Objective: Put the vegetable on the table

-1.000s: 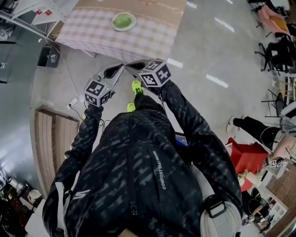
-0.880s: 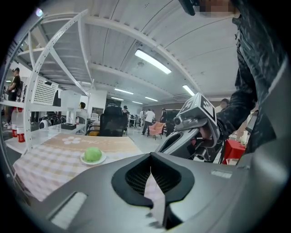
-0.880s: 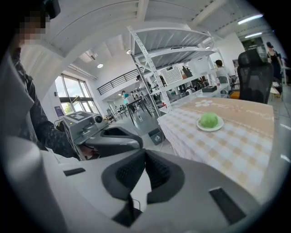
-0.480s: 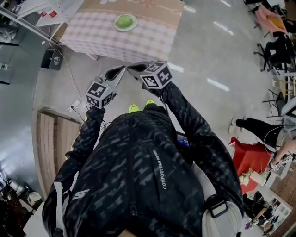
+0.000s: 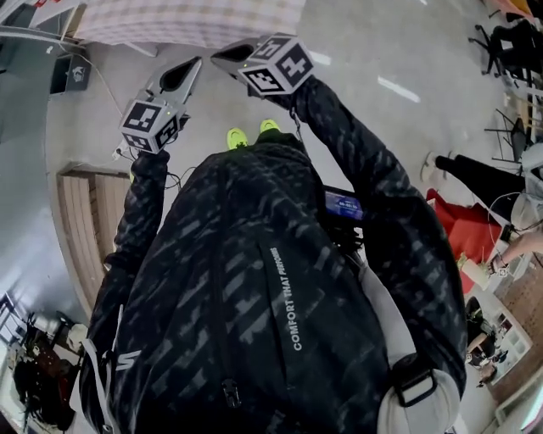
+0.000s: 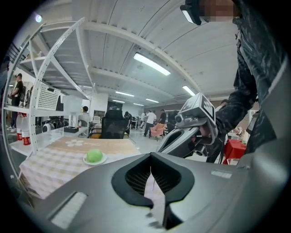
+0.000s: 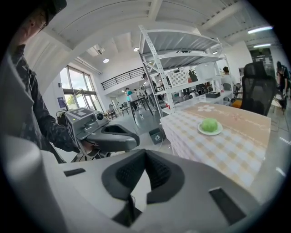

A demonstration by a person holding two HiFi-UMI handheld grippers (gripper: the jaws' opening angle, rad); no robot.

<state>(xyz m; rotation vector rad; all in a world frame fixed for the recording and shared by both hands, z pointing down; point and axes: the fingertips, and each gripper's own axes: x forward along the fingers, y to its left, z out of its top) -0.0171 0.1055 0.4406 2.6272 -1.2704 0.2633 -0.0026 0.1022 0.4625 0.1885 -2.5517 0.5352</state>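
Left gripper (image 6: 151, 166) and right gripper (image 7: 142, 166) both empty, jaws pressed together. Head view catches only the checked table (image 5: 187, 21) edge; the gripper views reveal the green vegetable (image 7: 209, 125) on its plate (image 7: 202, 132) there, well ahead.

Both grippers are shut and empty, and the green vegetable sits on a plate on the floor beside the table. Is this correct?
Not the floor: the green vegetable on its plate stands on the checked table, as the right gripper view shows. The left gripper and right gripper are indeed shut and empty.
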